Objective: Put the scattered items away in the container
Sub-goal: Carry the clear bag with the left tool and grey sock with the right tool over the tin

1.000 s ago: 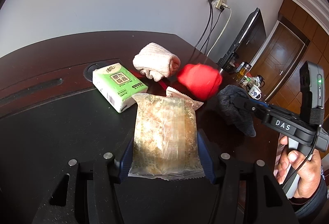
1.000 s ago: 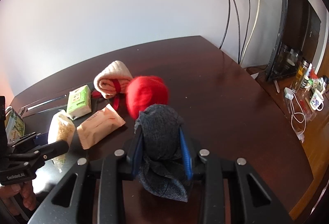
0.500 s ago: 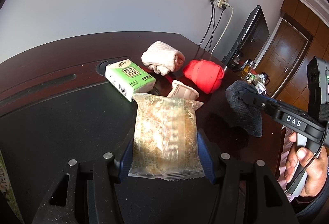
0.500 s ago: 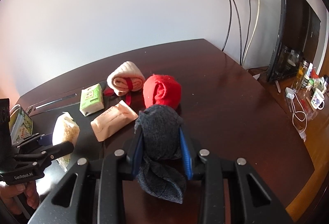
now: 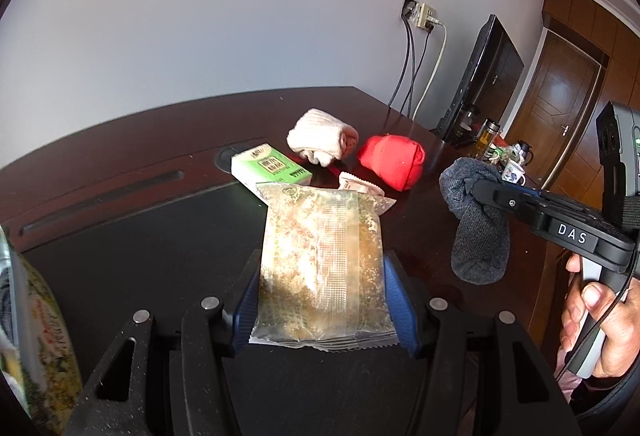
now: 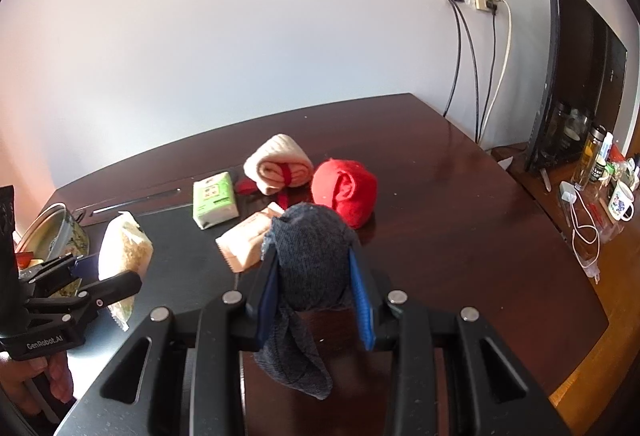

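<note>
Scattered items remain on the dark wooden table (image 6: 460, 220): a green tissue pack (image 6: 214, 199), a cream rolled towel (image 6: 278, 163) tied with a red band, a red rolled cloth (image 6: 346, 191) just beside it, and a peach snack wrapper (image 6: 244, 246) lying near the tissue pack. Left gripper (image 5: 324, 292) is clamped on a clear snack packet (image 5: 322, 264) — blue pads press both long edges, and the packet stands raised off the black mat (image 5: 132, 248). Right gripper (image 6: 316, 288) is closed tight on a dark grey sock (image 6: 310, 260), rolled at the top with a loose tail hanging below the pads; in the left wrist view the same sock (image 5: 478, 224) hangs clear of the table. A hand (image 5: 600, 320) grips the right tool's handle at the right edge of that view. Container: a round tin (image 6: 60, 232) with a patterned wall sits at the table's far left, behind the left gripper in the right wrist view — its open rim is visible, its contents cannot be made out. A monitor (image 6: 576, 75) and a mug (image 6: 620, 199) stand on a side surface to the right, well apart from the work area.
</note>
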Demonstrator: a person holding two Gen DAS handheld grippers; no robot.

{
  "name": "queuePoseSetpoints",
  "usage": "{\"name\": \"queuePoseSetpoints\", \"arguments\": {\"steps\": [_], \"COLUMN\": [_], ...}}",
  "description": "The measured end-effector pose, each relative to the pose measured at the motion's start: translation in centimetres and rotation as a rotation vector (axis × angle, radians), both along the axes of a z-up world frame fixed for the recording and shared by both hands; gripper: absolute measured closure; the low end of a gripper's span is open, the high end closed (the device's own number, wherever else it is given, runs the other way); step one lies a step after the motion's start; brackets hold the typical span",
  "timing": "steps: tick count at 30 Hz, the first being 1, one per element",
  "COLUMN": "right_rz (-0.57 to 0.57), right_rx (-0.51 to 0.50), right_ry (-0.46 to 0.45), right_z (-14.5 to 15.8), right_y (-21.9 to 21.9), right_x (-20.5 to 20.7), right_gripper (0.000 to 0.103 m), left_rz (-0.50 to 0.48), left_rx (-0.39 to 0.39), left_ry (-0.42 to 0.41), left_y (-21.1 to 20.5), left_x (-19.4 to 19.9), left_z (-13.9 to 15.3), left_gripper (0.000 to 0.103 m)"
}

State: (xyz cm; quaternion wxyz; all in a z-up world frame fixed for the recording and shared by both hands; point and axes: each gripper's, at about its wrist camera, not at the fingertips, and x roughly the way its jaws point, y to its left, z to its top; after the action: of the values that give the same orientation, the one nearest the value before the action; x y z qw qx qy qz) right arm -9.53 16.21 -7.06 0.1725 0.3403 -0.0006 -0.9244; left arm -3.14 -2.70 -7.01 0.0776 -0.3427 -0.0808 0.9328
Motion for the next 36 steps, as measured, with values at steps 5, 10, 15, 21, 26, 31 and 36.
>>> {"name": "queuePoseSetpoints", "arguments": {"steps": [5,10,15,21,26,31,36], "right_rz": [0.014,0.032,0.057,0.092,0.116,0.142,0.165], "right_rx": [-0.005,-0.012,-0.020,-0.028,-0.036,-0.044,-0.052], "right_ry": [0.008,0.018,0.029,0.043,0.054,0.062,0.070], "right_z": [0.2,0.5,0.9,1.2,1.4,1.7,2.0], "right_y": [-0.7,-1.5,-2.7,-4.3,-5.3,-6.3,-7.3], "right_x": [0.9,1.7,2.4,3.3,3.8,4.3,4.6], "right_gripper": [0.070,0.070,0.070,0.070,0.070,0.070,0.070], "left_rz": [0.018,0.035,0.053,0.072,0.091,0.108,0.129], "left_rx": [-0.005,-0.011,-0.016,-0.019,-0.024,-0.030,-0.028], "left_ry": [0.013,0.026,0.040,0.052,0.055,0.062,0.072], "left_y": [-0.7,-1.3,-2.0,-2.8,-3.4,-4.1,-4.9], "left_x": [1.0,2.0,3.0,4.1,4.8,5.6,6.4], "left_z": [0.7,1.3,1.9,2.5,2.8,3.2,3.7], "left_gripper": [0.044,0.044,0.044,0.044,0.044,0.044,0.044]}}
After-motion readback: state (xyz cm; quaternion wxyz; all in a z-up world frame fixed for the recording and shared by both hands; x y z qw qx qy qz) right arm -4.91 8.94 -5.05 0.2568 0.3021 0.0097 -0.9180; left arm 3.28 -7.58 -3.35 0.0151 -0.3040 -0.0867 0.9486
